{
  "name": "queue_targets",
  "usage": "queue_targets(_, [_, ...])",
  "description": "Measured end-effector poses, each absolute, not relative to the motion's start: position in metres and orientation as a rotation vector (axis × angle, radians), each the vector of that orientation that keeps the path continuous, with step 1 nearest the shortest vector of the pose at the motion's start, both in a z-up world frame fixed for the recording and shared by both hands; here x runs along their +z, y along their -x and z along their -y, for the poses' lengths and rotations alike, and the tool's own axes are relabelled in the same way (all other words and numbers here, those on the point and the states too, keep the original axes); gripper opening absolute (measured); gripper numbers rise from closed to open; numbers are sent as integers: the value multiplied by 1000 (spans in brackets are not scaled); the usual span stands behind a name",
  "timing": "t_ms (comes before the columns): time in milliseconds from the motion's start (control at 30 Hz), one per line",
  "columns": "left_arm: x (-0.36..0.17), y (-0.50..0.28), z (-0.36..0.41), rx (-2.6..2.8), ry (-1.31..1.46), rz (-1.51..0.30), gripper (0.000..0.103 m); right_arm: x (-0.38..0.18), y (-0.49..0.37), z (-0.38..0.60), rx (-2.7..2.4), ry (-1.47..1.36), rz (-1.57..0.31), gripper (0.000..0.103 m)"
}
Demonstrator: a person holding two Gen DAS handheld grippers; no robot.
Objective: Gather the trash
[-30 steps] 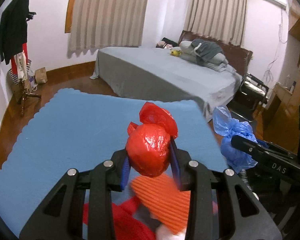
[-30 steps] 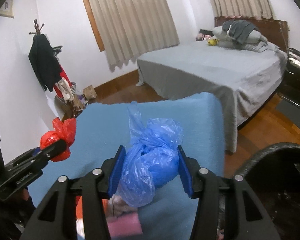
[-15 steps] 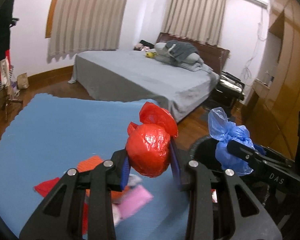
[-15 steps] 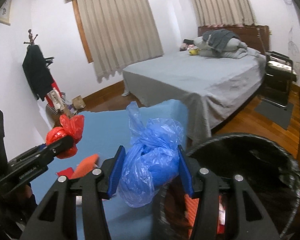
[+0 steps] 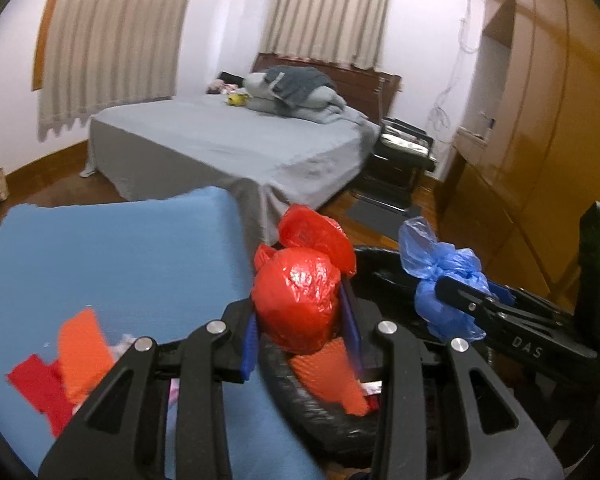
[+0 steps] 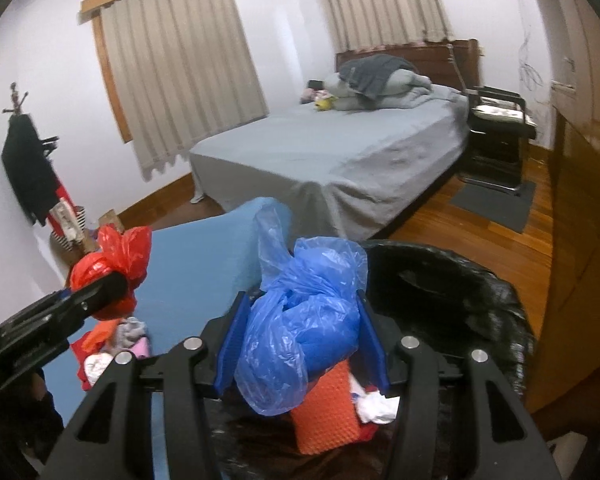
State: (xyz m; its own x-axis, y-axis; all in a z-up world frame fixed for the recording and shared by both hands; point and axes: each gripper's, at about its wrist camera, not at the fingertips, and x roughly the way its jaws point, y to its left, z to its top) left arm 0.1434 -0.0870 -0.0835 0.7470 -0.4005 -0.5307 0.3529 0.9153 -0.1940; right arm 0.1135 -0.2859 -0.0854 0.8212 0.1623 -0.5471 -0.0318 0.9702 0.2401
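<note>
My left gripper (image 5: 302,336) is shut on a knotted red plastic bag (image 5: 300,292) and holds it over the near rim of a black-lined trash bin (image 5: 300,412). My right gripper (image 6: 302,340) is shut on a knotted blue plastic bag (image 6: 300,328) and holds it above the same bin (image 6: 460,300). The blue bag also shows in the left wrist view (image 5: 444,284), and the red bag in the right wrist view (image 6: 108,268). An orange textured piece (image 6: 328,412) and white scraps lie inside the bin.
A blue mat (image 5: 120,260) lies left of the bin with red, orange and pink scraps (image 5: 72,364) on it. A grey bed (image 6: 340,152) stands behind. A black chair (image 6: 496,132) and wooden wardrobe (image 5: 540,120) are at the right. A coat rack (image 6: 28,160) is at the left.
Both grippers have swung to the right with their bags, from above the blue mat to above the black bin. Both stay shut.
</note>
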Motion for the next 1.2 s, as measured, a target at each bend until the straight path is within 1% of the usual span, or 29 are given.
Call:
queue_targets(333, [-108,-155,134,-511,58,-634,34,-96,-111,321,18,-264,-600,54])
queue_targets(433, [-115,-158,142,-550,59,-647,36,-99,-112,326,-1,-271,-603,54])
queue_targets(500, [-119,-161,146,-570,56,-657,43,-101,-112,330,-13,-275,-604,59])
queue_targets(567, [-123,-162,147,-583,58,-670,45,-101,-111,333,-25,-277,-599,67])
queue_targets(667, [-128,-163,150,-580,62,-679,50,-102,-110,338,-35,-278,-596,70])
queue_targets(700, [-128,-165,153,-575,64,-677,55,-102,-110,338,-39,-277,-593,72])
queue_targets(733, [-128,-165,149,-567,66,-670,60,-101,-109,338,-43,-276,-590,75])
queue_targets(767, [-126,-164,146,-558,67,-661,63,-100,-109,338,-47,-274,-584,80])
queue_targets(800, [-125,-164,146,-552,69,-655,69,-100,-108,337,-52,-271,-578,82])
queue_targets(833, [-124,-163,143,-542,73,-647,72,-99,-108,337,-57,-269,-574,87])
queue_targets(867, [-123,-163,141,-536,77,-644,73,-99,-108,337,-60,-268,-572,90])
queue_targets(967, [-121,-166,132,-514,90,-639,74,-98,-108,338,-62,-267,-563,93])
queue_targets(1200, [-104,-164,95,-425,79,-590,79,-95,-110,331,-51,-255,-548,97])
